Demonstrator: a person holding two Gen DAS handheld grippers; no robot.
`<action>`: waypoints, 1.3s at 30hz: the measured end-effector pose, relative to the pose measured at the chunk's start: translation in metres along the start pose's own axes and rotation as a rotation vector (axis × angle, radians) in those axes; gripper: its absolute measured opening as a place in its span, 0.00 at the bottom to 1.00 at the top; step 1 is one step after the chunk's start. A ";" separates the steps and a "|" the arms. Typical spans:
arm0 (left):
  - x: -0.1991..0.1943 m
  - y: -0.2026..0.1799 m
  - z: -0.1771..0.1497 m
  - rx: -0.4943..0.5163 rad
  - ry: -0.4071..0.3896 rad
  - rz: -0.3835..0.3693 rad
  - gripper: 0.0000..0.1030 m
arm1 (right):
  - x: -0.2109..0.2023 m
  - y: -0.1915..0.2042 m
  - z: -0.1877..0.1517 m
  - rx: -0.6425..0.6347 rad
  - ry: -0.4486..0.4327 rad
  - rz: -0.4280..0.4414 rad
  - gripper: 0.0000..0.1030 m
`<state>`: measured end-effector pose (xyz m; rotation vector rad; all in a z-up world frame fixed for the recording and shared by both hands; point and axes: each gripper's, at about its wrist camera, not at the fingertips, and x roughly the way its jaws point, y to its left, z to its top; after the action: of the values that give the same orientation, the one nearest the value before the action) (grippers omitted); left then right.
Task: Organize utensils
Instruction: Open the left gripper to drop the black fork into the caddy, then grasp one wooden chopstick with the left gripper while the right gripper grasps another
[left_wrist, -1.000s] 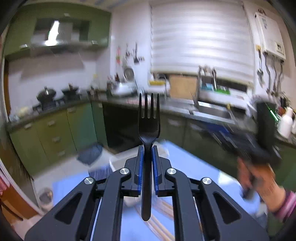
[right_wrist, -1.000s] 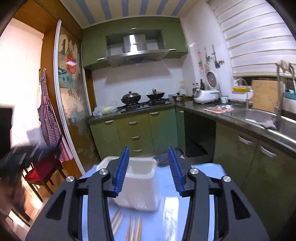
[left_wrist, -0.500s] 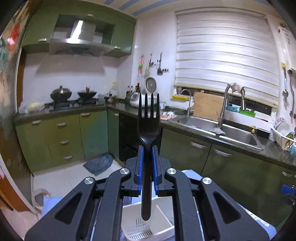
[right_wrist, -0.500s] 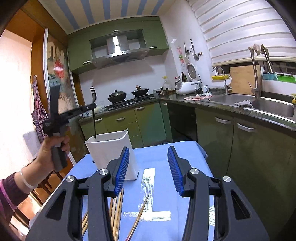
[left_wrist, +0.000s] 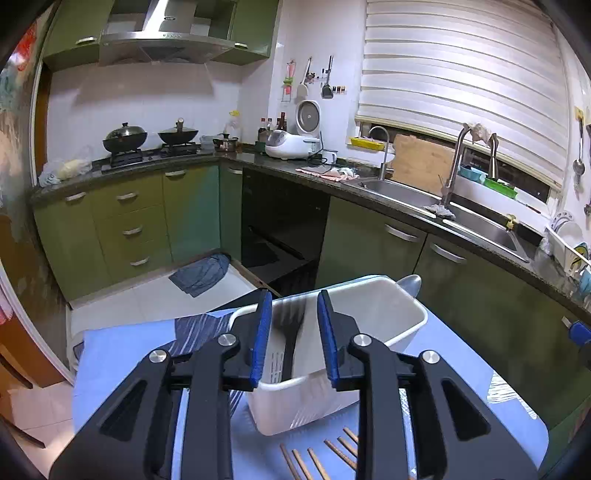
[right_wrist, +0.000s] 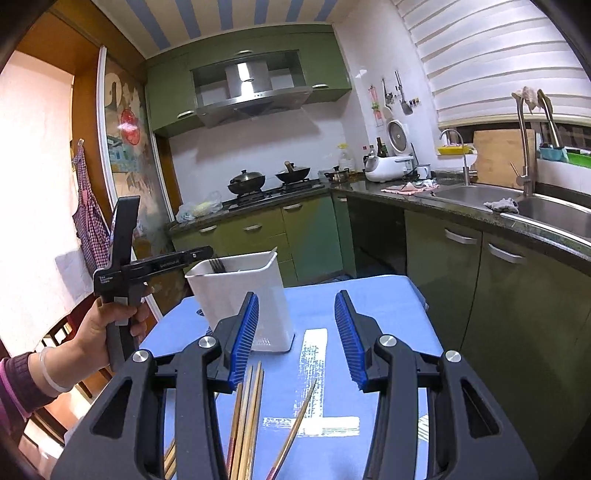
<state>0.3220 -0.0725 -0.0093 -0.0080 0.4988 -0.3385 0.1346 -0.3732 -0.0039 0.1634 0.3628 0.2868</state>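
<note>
- Two claws are working over a blue-covered surface (right_wrist: 369, 295), and neither is gripping anything.
- At 9 o'clock in the right wrist view, the left claw (right_wrist: 207, 253) is hovering at the rim of the white holder (right_wrist: 240, 295), a hand (right_wrist: 107, 321) wrapping its handle; in its own view its pads are standing apart.
- Between those pads a black fork (left_wrist: 291, 332) is standing tines-up in the holder's near compartment, its outline blurring.
- The fork is looking like light, stiff plastic, probably slick; its flat handle is likely offering the surest hold.
- At 1 o'clock in the left view, a grey spoon bowl (left_wrist: 410, 284) is peeking over the holder's far corner.
- Toward 6 o'clock in the right view, wooden chopsticks (right_wrist: 247, 413) are lying loose on the cloth, thin, rigid and liable to roll; pinching near mid-length seems wisest.
- Right claw (right_wrist: 295, 339) is hanging wide open above them.
- The holder looks light and may be tipping easily if knocked.
- A white printed mark (right_wrist: 314, 354) is showing on the cloth, obstructing nothing.
</note>
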 end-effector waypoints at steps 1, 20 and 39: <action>-0.003 -0.001 0.000 -0.003 -0.001 -0.003 0.25 | 0.000 0.001 0.001 -0.005 0.008 -0.003 0.42; 0.005 0.011 -0.110 -0.201 0.651 0.097 0.30 | 0.076 0.005 -0.027 0.050 0.378 0.035 0.45; 0.047 -0.009 -0.124 -0.174 0.792 0.152 0.18 | 0.080 -0.012 -0.040 0.083 0.413 0.024 0.45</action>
<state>0.2993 -0.0870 -0.1395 -0.0047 1.3059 -0.1357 0.1941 -0.3565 -0.0695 0.1905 0.7828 0.3297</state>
